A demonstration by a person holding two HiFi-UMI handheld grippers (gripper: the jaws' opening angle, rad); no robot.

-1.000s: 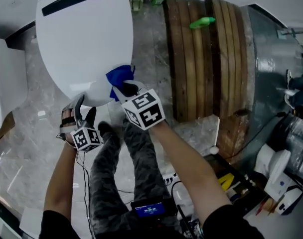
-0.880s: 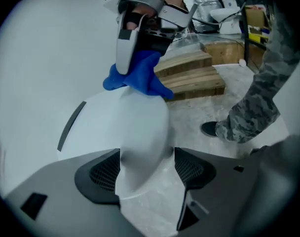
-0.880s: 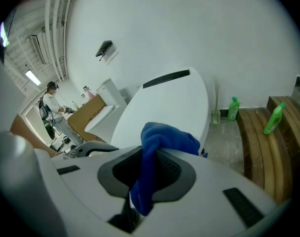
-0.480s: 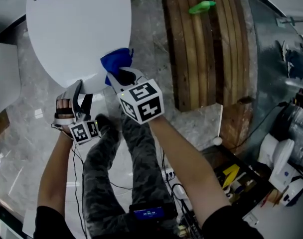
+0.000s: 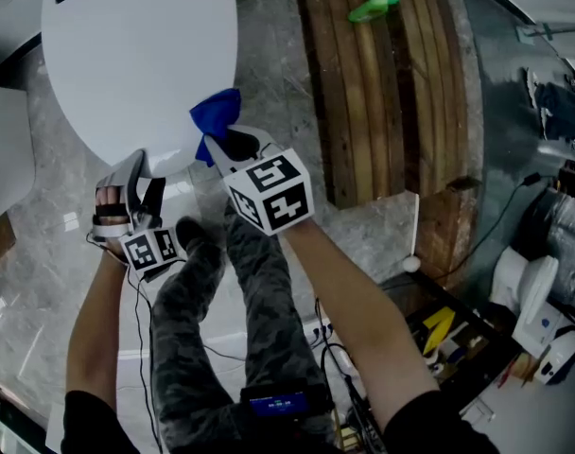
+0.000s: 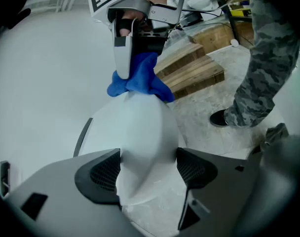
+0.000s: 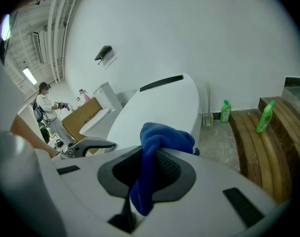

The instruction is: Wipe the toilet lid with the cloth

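The cloth is a deep blue rag with a soft, fuzzy nap, crumpled into a loose wad instead of lying flat; it sits at the near right edge of the toilet lid, one fold sticking up and a tail hanging down through the tool that carries it. The right gripper has its jaws pressed together on that wad, the fabric bulging out above the ribbed dark pads. The lid is a smooth, glossy white oval, closed flat, with a dark slot-shaped strip near its far end, and it narrows to a rounded front. The left gripper straddles that rounded front: its jaws have just been opening and stand spread wide, with the lid's white edge between the textured pads. Around the toilet lies a pale, marbled stone floor, and to the right a stack of rough brown wooden planks carries a green plastic bottle lying on its side
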